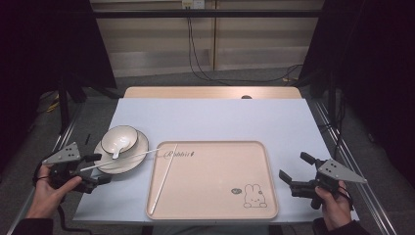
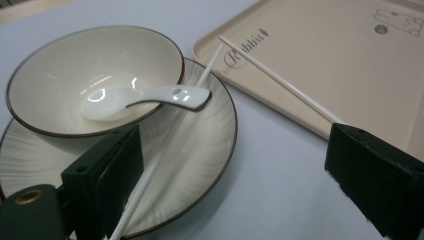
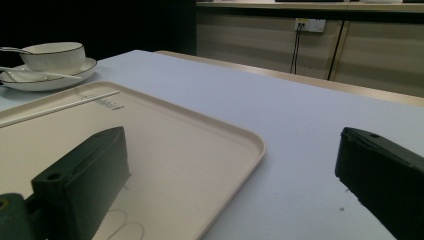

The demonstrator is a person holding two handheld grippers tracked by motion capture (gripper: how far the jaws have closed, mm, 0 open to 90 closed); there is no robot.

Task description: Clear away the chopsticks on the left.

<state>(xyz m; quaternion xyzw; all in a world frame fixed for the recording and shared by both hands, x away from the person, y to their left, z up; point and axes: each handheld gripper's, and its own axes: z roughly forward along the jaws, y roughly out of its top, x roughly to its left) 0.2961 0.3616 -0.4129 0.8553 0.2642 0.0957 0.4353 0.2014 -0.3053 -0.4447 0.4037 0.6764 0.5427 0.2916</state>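
A white bowl [image 1: 125,134] with a white spoon [image 1: 117,151] in it stands on a dark-rimmed plate [image 1: 142,148] at the table's left. One white chopstick [image 1: 128,157] lies across the plate, its far tip on the rim of the beige rabbit tray [image 1: 215,181]. A second chopstick [image 1: 163,179] lies inside the tray along its left side. My left gripper [image 1: 103,168] is open at the plate's near edge. The first chopstick [image 2: 162,155] runs between its jaws, close beside the left one. My right gripper [image 1: 293,165] is open and empty, just right of the tray.
The pale table top [image 1: 210,117] ends in a wooden strip [image 1: 210,92] at the back. Black cables [image 1: 195,58] hang down the wall behind it. Dark curtains flank both sides. The tray's rim [image 3: 250,150] lies just left of my right gripper [image 3: 234,135].
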